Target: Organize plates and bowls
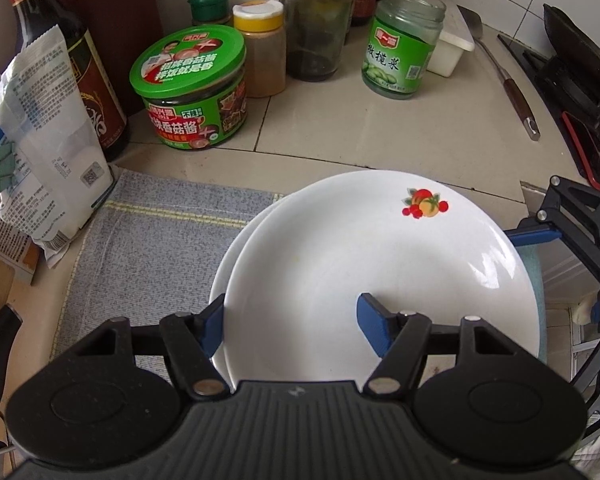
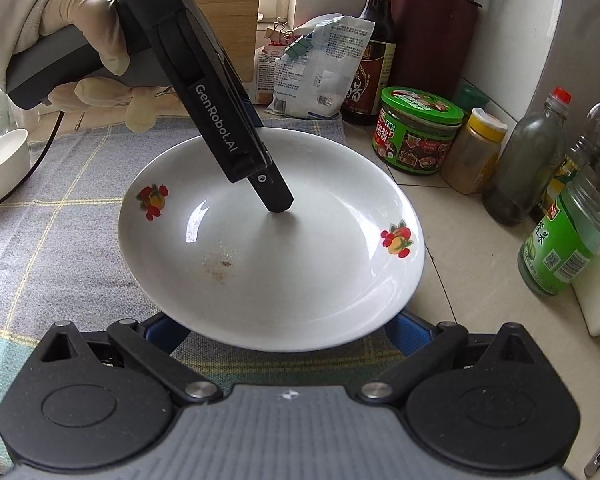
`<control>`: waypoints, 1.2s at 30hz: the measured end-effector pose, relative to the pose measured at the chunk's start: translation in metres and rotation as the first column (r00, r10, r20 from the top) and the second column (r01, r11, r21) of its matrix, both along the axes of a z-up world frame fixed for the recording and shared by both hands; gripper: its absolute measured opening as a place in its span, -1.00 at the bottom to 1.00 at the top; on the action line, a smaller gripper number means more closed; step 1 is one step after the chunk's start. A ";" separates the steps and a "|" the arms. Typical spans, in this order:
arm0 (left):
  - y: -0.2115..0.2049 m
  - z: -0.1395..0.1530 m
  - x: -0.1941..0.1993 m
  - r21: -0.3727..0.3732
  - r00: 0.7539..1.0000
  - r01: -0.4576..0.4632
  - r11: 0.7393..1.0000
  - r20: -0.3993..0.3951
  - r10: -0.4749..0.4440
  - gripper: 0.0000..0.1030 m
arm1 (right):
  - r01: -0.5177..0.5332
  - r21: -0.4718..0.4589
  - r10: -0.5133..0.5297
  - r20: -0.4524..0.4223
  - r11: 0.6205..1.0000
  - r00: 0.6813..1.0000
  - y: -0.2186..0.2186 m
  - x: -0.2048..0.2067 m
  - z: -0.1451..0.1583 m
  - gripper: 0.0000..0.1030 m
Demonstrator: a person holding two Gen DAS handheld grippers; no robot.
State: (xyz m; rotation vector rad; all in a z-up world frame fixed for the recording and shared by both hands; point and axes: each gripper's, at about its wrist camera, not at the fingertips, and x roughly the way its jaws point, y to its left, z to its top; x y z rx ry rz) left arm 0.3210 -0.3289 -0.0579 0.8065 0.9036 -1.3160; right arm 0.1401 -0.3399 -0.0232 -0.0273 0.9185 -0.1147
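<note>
Left gripper [image 1: 292, 320]: blue fingers [image 1: 374, 326] straddle the near rim of the top plate [image 1: 364, 256], one outside at its left edge, one inside the bowl of the plate. Whether the pads actually press the rim, can't tell. Right wrist view shows the same gripper [image 2: 278, 204] slanting down from far left into the plate's [image 2: 272, 248] middle, held by a gloved hand [image 2: 60, 36].

Right gripper [image 2: 288, 330]: both blue fingers [image 2: 410, 334] run under the plate's near rim, tips hidden, so open or clamped can't be told. In the left wrist view it [image 1: 540, 234] sits at the plate's right edge.

Top plate is white with fruit decals and a brown smear near its centre, stacked slightly offset on a second white plate [image 1: 230, 256] peeking out on the left. Both sit on a grey-blue cloth [image 1: 160, 232] on the tiled counter [image 1: 320, 132].

Far side: green-lidded jar [image 1: 192, 88], yellow-capped spice jar [image 1: 262, 52], green-label glass jar [image 1: 402, 44], dark sauce bottle [image 1: 60, 52], clipped white bag [image 1: 44, 136]. Small white bowl [image 2: 2, 162] at far left in the right wrist view.
</note>
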 end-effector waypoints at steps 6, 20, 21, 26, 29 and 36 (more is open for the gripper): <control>-0.003 -0.005 0.000 0.009 1.000 0.002 1.000 -0.013 -0.002 0.31 | 0.015 0.018 -0.015 -0.015 1.000 1.000 -0.001 0.001 -0.001 1.00; -0.008 -0.006 -0.003 0.029 1.000 0.023 0.999 0.013 -0.023 0.36 | 0.020 0.011 -0.020 -0.019 1.000 1.000 0.001 -0.002 -0.001 1.00; -0.008 -0.007 -0.005 0.035 0.999 0.032 0.999 0.019 -0.033 0.42 | 0.019 0.010 -0.018 -0.019 1.000 1.000 0.001 -0.002 0.000 1.00; -0.009 -0.008 -0.007 0.040 0.999 0.036 0.999 0.026 -0.038 0.46 | 0.011 0.005 -0.011 -0.016 1.000 1.000 0.003 -0.004 0.001 1.00; -0.009 -0.009 -0.007 0.043 0.999 0.038 0.998 0.031 -0.039 0.49 | 0.014 0.011 -0.014 -0.012 1.000 1.000 0.003 -0.005 0.002 1.00; -0.012 -0.010 -0.008 0.055 0.999 0.038 0.998 0.031 -0.040 0.57 | 0.016 0.005 -0.016 -0.004 1.000 1.000 0.005 -0.008 0.005 1.00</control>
